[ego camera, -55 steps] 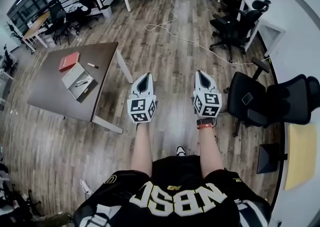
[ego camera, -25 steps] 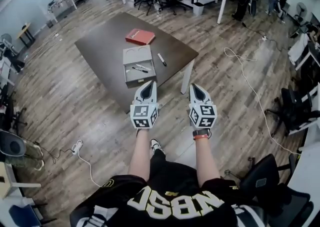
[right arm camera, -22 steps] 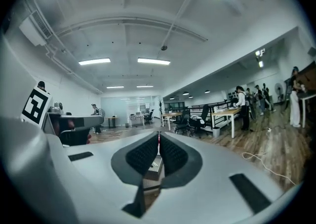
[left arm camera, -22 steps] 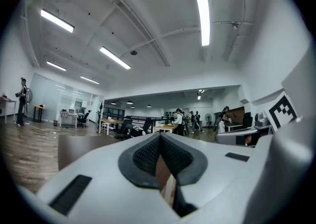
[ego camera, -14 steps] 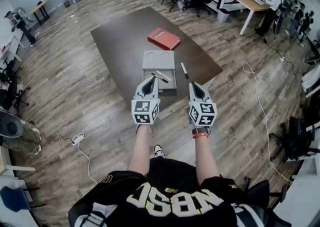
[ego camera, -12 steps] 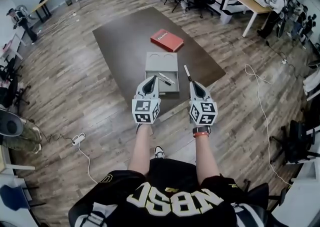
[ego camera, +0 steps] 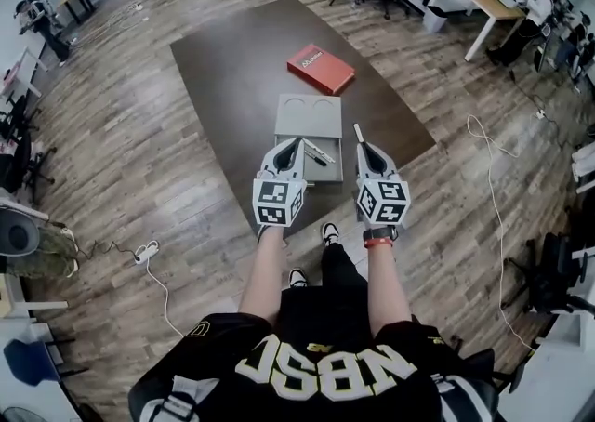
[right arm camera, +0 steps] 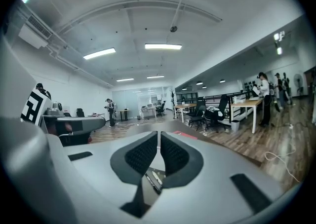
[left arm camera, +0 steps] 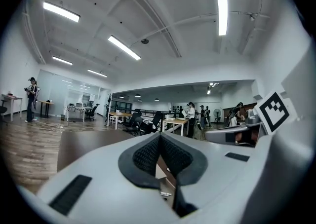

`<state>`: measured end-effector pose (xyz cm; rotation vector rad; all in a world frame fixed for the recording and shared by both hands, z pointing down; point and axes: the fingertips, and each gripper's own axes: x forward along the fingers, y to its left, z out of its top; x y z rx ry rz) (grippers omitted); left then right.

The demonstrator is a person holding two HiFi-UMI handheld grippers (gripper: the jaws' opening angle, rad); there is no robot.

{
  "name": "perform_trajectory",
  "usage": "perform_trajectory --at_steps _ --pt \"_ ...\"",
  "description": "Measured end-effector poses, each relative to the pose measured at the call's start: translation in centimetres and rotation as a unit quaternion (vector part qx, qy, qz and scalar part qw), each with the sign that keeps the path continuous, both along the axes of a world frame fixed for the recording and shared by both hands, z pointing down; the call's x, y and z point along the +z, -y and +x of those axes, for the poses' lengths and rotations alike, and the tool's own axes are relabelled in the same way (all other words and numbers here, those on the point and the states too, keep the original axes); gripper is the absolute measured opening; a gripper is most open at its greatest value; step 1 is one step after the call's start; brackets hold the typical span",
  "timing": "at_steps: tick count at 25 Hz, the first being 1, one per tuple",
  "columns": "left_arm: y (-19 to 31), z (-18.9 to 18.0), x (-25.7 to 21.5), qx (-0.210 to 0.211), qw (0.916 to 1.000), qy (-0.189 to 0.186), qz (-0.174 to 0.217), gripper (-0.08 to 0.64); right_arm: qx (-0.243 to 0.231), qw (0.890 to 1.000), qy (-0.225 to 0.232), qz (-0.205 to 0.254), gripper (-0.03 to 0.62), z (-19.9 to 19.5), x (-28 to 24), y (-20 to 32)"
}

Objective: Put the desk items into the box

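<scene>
- Dark table [ego camera: 223, 58]: carries all the desk items.
- Grey box [ego camera: 308, 112]: lies open at mid-table, near the front edge; two pens [ego camera: 318, 152] lie inside.
- Red book [ego camera: 320, 68]: flat on the table, just beyond the box.
- Left gripper [ego camera: 292, 143]: above the box's near-left corner; jaws pressed together, nothing between them.
- Right gripper [ego camera: 362, 147]: right of the box; jaws opening, a narrow gap, nothing between them.
- Marker [ego camera: 358, 132]: on the table beside the box's right wall, at the right gripper's tip.

Book [ego camera: 320, 68] behind box [ego camera: 308, 128], marker [ego camera: 358, 132] right — pens [ego camera: 316, 150] inside
</scene>
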<state>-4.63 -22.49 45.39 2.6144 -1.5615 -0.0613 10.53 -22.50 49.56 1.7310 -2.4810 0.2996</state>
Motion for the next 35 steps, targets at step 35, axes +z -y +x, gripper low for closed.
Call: perform_trajectory --at_steps 35 --pt "16.0 9.9 10.6 0.062 0.9924 0.016 -0.105 0.014 -0.041 0.971 -0.059 -0.227 0.135 4.8 19.6 15.4"
